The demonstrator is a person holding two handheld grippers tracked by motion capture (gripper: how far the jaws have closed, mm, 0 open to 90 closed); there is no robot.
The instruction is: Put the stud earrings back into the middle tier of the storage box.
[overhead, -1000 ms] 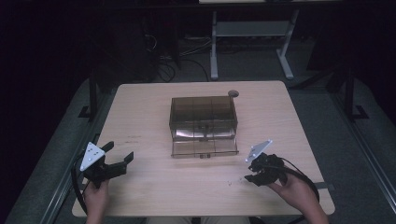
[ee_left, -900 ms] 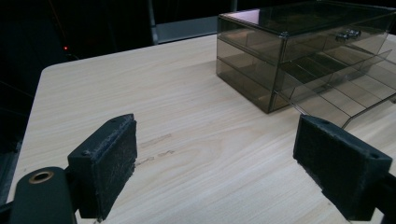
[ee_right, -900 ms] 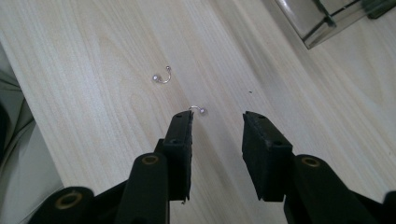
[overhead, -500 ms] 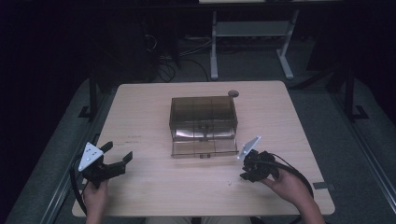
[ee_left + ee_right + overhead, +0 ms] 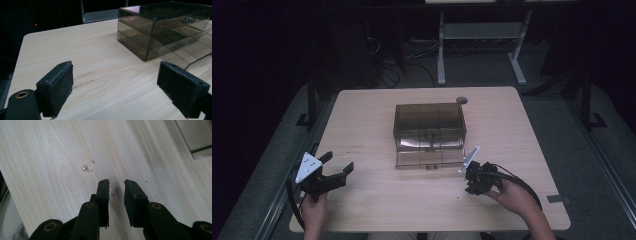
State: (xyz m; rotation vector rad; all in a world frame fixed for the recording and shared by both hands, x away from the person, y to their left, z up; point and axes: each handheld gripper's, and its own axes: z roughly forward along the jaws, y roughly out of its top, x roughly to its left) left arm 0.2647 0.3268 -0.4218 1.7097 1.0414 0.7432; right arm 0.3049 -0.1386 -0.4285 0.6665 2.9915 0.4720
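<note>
My right tool (image 5: 117, 191) points down at the surface (image 5: 377, 107), its jaws parted by a narrow gap, gripping nothing. Between the jaw tips lies a small silver earring (image 5: 112, 191), mostly hidden behind the left jaw (I cannot tell whether the jaw touches it). A second, curved earring (image 5: 88, 167) with a bead at each end lies on the wood just beyond the tips. From above, this tool (image 5: 476, 176) sits near the front right corner of the smoked plastic drawer box (image 5: 429, 131), whose bottom drawer (image 5: 429, 159) is pulled out toward me.

My left tool (image 5: 115, 93) is spread wide, empty, hovering over bare wood, well apart from the box (image 5: 162, 27); from above it (image 5: 334, 172) is near the left front edge.
</note>
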